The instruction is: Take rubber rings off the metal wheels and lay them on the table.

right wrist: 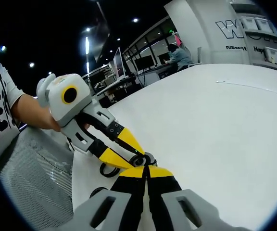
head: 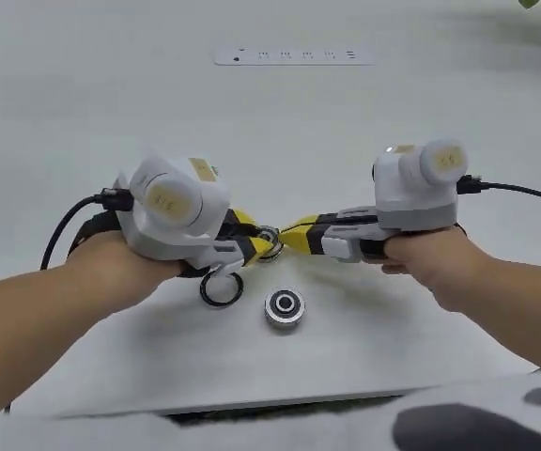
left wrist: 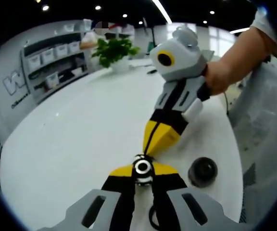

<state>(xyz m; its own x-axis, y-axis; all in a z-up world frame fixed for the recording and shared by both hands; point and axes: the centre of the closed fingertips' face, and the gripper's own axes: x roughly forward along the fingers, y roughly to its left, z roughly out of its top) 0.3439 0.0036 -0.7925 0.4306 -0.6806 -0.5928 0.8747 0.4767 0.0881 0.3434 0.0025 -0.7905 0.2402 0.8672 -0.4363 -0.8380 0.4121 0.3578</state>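
Closest to the person, a second wheel [head: 284,307] with its black ring on sits on the white table [head: 421,141]. A loose rubber ring [head: 222,287] lies just beside it. Above them the left gripper [head: 261,239] squeezes a small metal wheel [head: 270,231]. The right gripper [head: 291,235] has its jaws pressed together, tips touching that wheel's edge. Whether they pinch rubber cannot be seen. A hard pull could yank the wheel free, and it would drop onto the parts below. The left hand [head: 111,268] and right hand [head: 430,256] sit level, pointing the grippers at each other
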